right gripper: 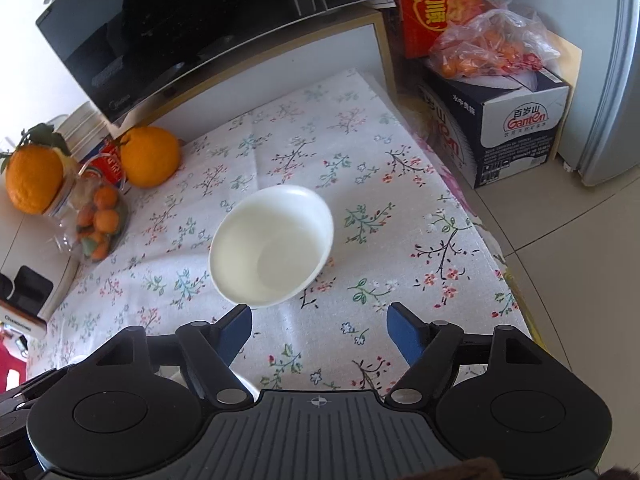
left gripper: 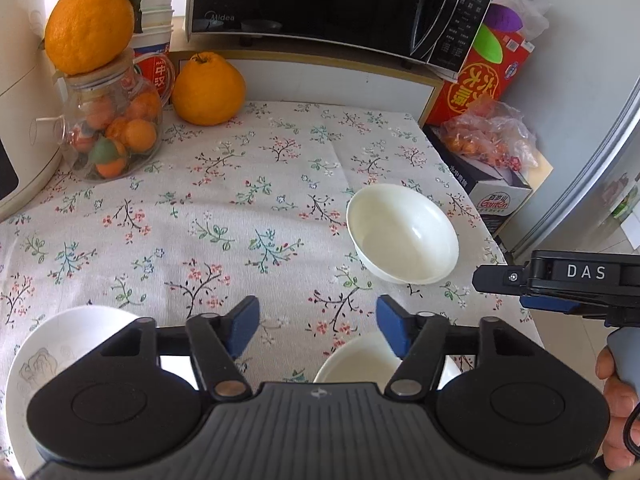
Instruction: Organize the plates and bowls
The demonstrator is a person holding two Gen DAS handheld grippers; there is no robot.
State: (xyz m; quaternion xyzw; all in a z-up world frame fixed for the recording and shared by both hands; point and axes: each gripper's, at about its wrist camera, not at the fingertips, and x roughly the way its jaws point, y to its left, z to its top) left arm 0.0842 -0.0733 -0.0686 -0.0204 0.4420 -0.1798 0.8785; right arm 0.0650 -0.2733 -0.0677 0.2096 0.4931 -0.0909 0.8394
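Note:
A white bowl (left gripper: 402, 234) (right gripper: 272, 246) stands upright on the floral tablecloth (left gripper: 240, 208) (right gripper: 360, 184). My left gripper (left gripper: 318, 330) is open with only cloth between its blue pads. Just under its right finger lies a second white bowl (left gripper: 356, 360), and a white plate with a faint grey pattern (left gripper: 48, 356) is at the lower left, partly hidden by the gripper body. My right gripper (right gripper: 319, 334) is open just short of the first bowl, with nothing between its pads. It also shows at the right edge of the left wrist view (left gripper: 520, 284), held by a hand (left gripper: 618, 412).
A glass jar of small oranges (left gripper: 112, 136) (right gripper: 96, 224) with a big orange on top, and a second big orange (left gripper: 208, 90) (right gripper: 150, 156), stand at the back left. A microwave (left gripper: 340, 4) (right gripper: 192, 28) sits behind. Cartons and a bag of oranges (left gripper: 488, 140) (right gripper: 492, 52) stand right of the table edge.

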